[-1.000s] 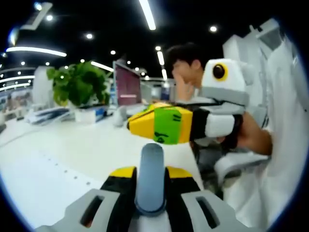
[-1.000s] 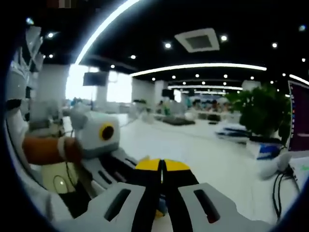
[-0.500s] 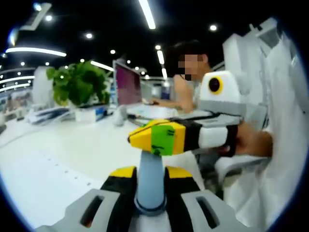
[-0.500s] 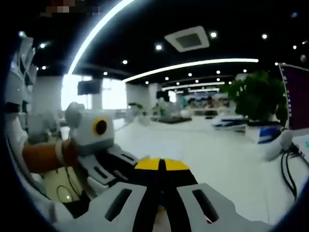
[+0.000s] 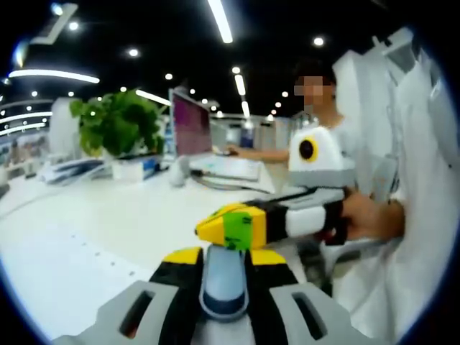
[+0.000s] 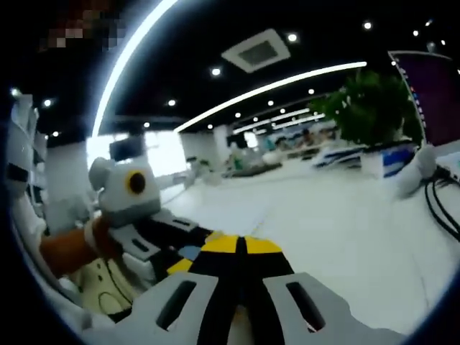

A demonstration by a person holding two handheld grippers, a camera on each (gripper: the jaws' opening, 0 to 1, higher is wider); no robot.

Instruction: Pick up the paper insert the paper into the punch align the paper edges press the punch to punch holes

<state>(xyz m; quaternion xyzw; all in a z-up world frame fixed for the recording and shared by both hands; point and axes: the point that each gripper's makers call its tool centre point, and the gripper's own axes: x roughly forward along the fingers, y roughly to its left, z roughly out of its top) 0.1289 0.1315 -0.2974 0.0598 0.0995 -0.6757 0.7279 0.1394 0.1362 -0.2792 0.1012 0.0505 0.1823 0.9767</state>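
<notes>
Between the yellow-tipped jaws of my left gripper (image 5: 224,260) sits the blue-grey lever of the punch (image 5: 224,284), and the jaws are closed against it. My right gripper (image 5: 233,224), yellow and green at the tip, comes in from the right with its jaws shut and rests on top of that lever. A white sheet of paper (image 5: 65,280) with a row of small dots lies on the table at the left. In the right gripper view my right gripper (image 6: 241,246) is shut with nothing between the jaws, and a corner of the blue lever (image 6: 190,251) peeks out beside it. The left gripper (image 6: 162,237) lies to its left.
The white table (image 5: 129,215) runs far back. A potted plant (image 5: 118,126), a monitor (image 5: 189,128) and a keyboard (image 5: 226,167) stand at its far side, where a person (image 5: 320,115) sits. Cables (image 6: 442,208) trail at the right.
The right gripper has come down onto the blue-grey lever, which now stands lower between my left jaws. The right gripper view has tilted; the left gripper view has held still.
</notes>
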